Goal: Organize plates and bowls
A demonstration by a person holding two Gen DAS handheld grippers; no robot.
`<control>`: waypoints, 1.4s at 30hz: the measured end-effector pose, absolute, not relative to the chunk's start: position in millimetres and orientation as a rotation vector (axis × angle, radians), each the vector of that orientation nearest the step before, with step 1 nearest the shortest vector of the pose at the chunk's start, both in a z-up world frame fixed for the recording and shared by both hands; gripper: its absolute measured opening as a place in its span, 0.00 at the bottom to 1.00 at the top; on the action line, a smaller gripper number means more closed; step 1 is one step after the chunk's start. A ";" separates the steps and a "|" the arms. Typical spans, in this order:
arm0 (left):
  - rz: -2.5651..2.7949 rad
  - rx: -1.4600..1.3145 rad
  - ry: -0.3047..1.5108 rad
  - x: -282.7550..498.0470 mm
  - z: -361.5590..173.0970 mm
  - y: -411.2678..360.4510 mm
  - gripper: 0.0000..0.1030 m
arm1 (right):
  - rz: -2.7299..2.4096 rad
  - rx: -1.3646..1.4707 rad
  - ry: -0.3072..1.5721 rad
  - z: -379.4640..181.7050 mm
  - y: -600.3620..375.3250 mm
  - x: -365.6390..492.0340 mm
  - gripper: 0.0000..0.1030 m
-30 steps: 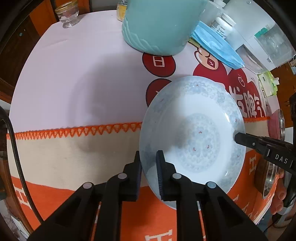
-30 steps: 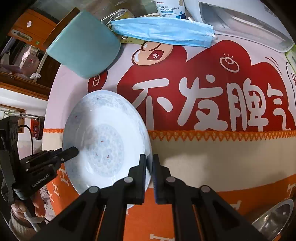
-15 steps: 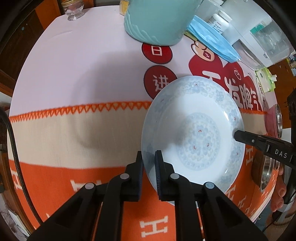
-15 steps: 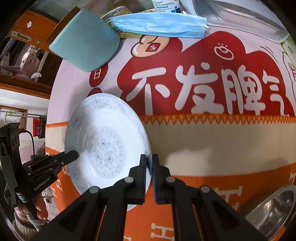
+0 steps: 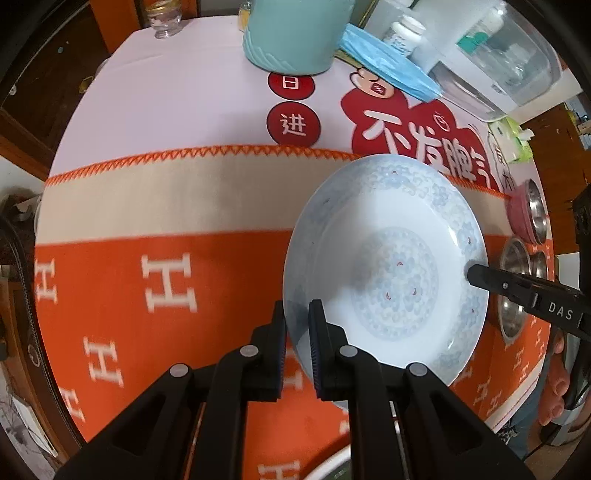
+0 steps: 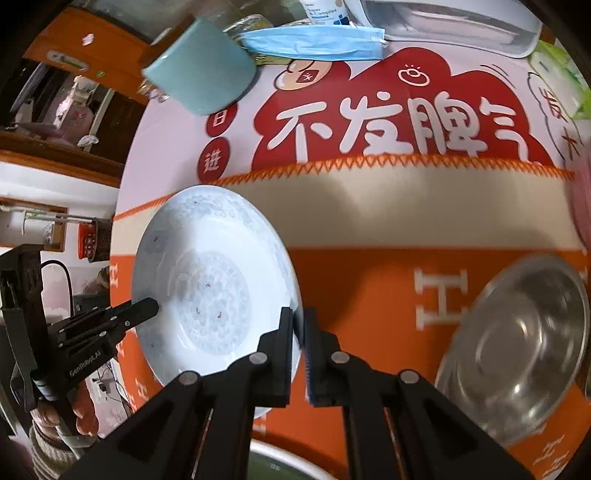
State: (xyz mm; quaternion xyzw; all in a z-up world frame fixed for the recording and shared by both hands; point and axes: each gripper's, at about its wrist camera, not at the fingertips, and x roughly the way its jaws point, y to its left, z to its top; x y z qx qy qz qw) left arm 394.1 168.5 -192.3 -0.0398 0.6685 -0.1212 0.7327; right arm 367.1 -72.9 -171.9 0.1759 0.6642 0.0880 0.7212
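White-blue patterned plate (image 5: 384,266) held off the bench (image 5: 166,206), over the orange cloth. Left gripper (image 5: 297,332) fingers clamped on its near-left rim; right gripper (image 6: 298,332) fingers clamped on opposite rim. Steel bowl (image 6: 517,343) just right of plate. Teal container (image 5: 295,33), blue face mask (image 6: 314,42) at back.

The right tool (image 5: 476,275) carries white "DAS" lettering; the left tool (image 6: 147,308) reads "GenRobot.AI". The tablecloth (image 6: 369,225) shows large white "不发脾气" on red, round red badges "日" and "进", and white "H" letters on orange. A supplement bottle (image 6: 323,11) reads "Complex".
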 end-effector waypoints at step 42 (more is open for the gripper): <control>-0.227 -0.066 1.476 101.7 -199.9 166.9 0.10 | 0.227 0.379 1.471 -188.2 -66.8 85.6 0.05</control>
